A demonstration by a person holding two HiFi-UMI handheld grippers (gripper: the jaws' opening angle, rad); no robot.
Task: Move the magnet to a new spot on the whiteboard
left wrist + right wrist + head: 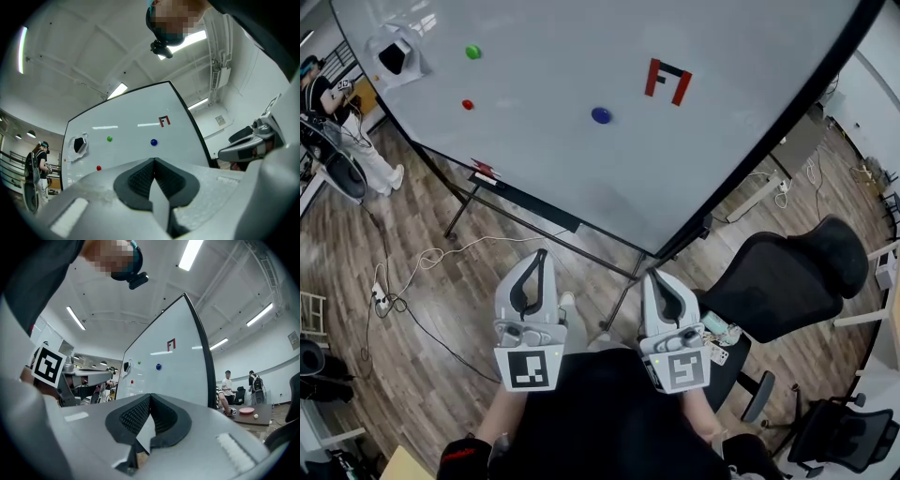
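Observation:
The whiteboard [553, 47] leans ahead of me on its stand. Stuck on it are a blue magnet [600, 114] near the middle, a green magnet [472, 52] and a red magnet [467, 104] toward the left. A red mark [667, 81] is drawn at the right, and a black eraser [394, 58] sits at the left edge. My left gripper [542, 255] and right gripper [652, 276] are held close to my body, well short of the board, both shut and empty. The blue magnet [153, 142] shows above the left jaws, and again as the blue magnet [158, 366] in the right gripper view.
A black office chair [787, 272] stands at the right, close to my right gripper. Cables and a power strip [382, 298] lie on the wood floor at the left. A person [328, 103] stands at the far left, and other people [228, 380] stand beyond the board's right edge.

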